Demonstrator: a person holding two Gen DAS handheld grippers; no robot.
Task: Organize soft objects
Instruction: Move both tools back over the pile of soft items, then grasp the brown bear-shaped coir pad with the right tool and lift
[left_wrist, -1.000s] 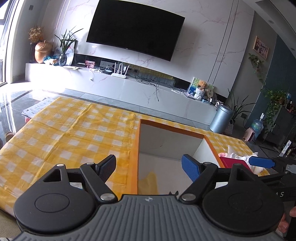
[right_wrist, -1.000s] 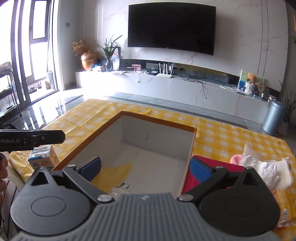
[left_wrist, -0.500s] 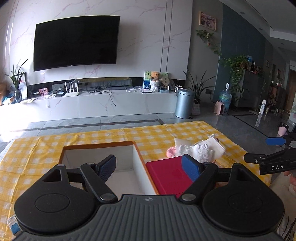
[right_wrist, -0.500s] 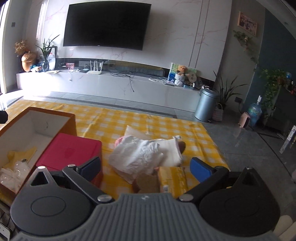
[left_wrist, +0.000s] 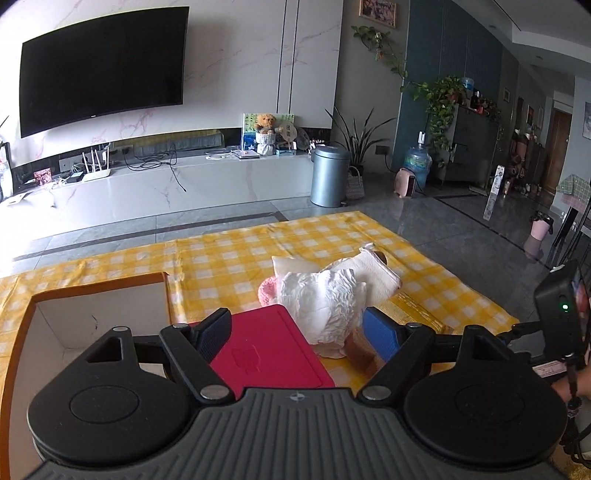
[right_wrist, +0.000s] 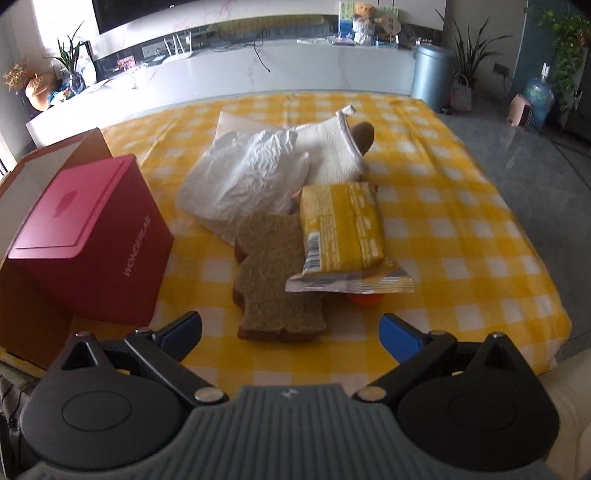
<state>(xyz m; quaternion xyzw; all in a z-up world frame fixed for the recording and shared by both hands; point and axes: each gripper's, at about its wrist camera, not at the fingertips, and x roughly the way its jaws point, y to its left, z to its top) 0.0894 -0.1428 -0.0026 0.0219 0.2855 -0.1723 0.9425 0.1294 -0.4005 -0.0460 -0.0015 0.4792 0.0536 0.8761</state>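
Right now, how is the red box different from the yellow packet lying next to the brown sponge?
The red box is a rigid, upright cube with flat faces; the yellow packet is a flat, soft pouch with crimped ends. The box stands against the open cardboard box, while the packet lies partly over the brown sponge. The box bears white lettering; the packet has a barcode and fine print. Both rest on the yellow checked cloth.

We see crumpled white bag (right_wrist: 243, 181) atop pile, yellow packet (right_wrist: 341, 230) overlapping brown toast-shaped sponge (right_wrist: 275, 275), possibly foam, on checked cloth (right_wrist: 461, 236).
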